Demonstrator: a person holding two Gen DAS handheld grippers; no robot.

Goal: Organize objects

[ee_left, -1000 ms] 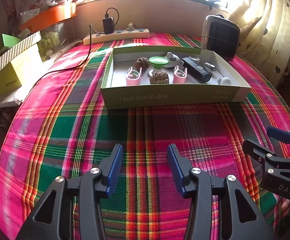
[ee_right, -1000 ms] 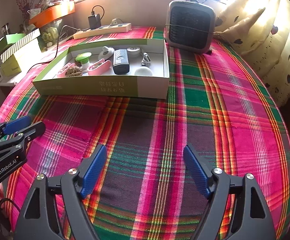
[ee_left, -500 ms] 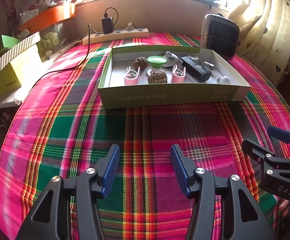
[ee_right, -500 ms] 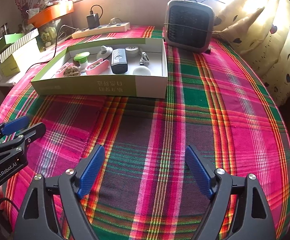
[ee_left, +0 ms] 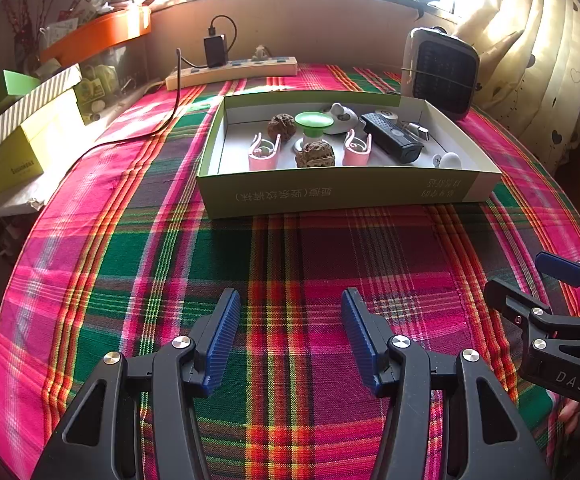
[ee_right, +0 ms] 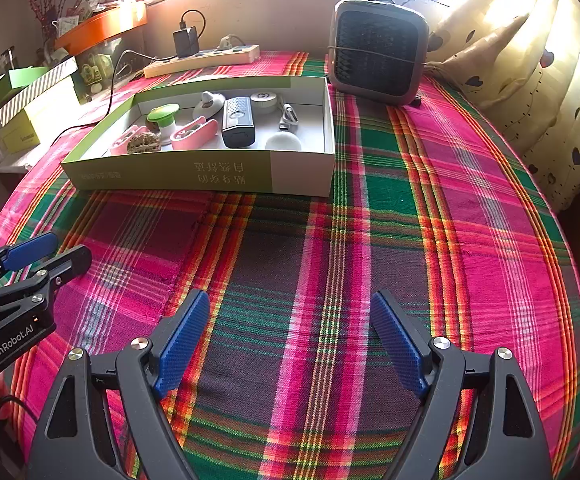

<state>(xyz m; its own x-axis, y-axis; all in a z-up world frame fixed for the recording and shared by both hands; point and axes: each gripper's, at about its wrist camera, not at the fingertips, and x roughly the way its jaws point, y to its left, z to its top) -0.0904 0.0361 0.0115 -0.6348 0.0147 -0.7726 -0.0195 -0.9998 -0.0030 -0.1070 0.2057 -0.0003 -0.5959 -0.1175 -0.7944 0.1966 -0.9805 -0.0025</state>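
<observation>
A shallow green and white cardboard box [ee_left: 329, 196] [ee_right: 210, 172] lies on the plaid cloth. It holds two walnuts [ee_left: 282, 128] [ee_left: 314, 154], a green-capped piece [ee_left: 313, 122], two pink clips [ee_left: 264, 152] [ee_left: 357, 148], a black device [ee_left: 391, 140] [ee_right: 238, 122], a white pebble shape [ee_right: 284, 142] and other small white items. My left gripper [ee_left: 290, 300] [ee_right: 68, 248] hovers over the cloth well short of the box, open, with nothing between its blue pads. My right gripper [ee_right: 290, 300] [ee_left: 517, 274] stands beside it, open wider and also empty.
A small grey heater [ee_right: 377, 56] stands just behind the box's right end. A power strip [ee_left: 232, 72] with a charger lies along the back wall. Stacked boxes [ee_left: 22, 148] sit off the table's left edge. A curtain [ee_right: 529, 80] hangs at the right.
The left gripper's jaws have spread a little wider. Both hands have stayed where they were, and nothing in the box has moved.
</observation>
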